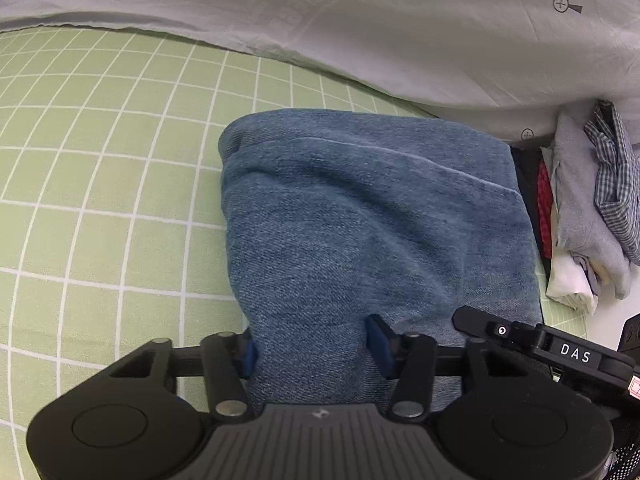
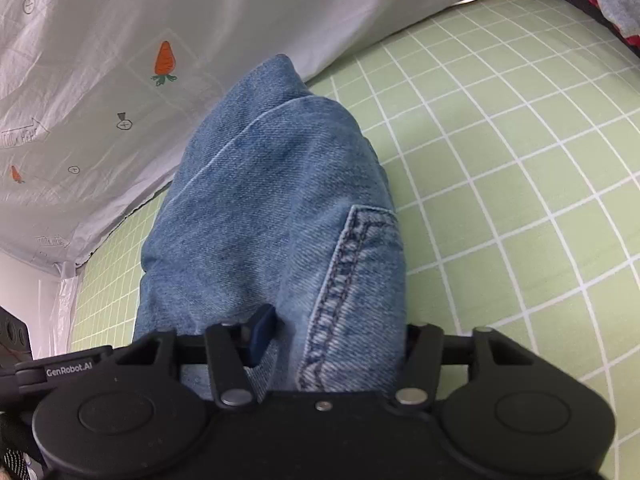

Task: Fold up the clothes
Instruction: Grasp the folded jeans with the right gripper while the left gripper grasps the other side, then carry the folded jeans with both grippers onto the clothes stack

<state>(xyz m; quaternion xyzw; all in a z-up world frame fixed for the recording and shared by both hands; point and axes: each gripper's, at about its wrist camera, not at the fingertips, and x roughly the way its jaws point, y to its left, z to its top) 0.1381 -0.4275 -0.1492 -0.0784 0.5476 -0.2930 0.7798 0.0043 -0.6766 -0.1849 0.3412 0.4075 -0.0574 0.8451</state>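
Denim fills the gap between the fingers of the left hand-held gripper (image 1: 316,346): in the left wrist view, the near edge of the folded jeans (image 1: 372,216) runs between the two blue pads, which stand partly apart and seem closed on a thick bunch of cloth. From there the jeans reach forward over the green checked bed sheet (image 1: 100,184), with a white quilt (image 1: 400,32) beyond and a pile of other clothes (image 1: 580,216) to the right. Stacked denim like this should be fairly heavy, soft yet bulky, and not slippery; a hold at the edge through all layers looks best.

Right wrist view: the right hand-held gripper (image 2: 336,344) likewise has the jeans' near edge between its fingers, beside a stitched seam (image 2: 344,280). One pad presses into the cloth; the other is hidden behind it. The bundle extends ahead toward the quilt.
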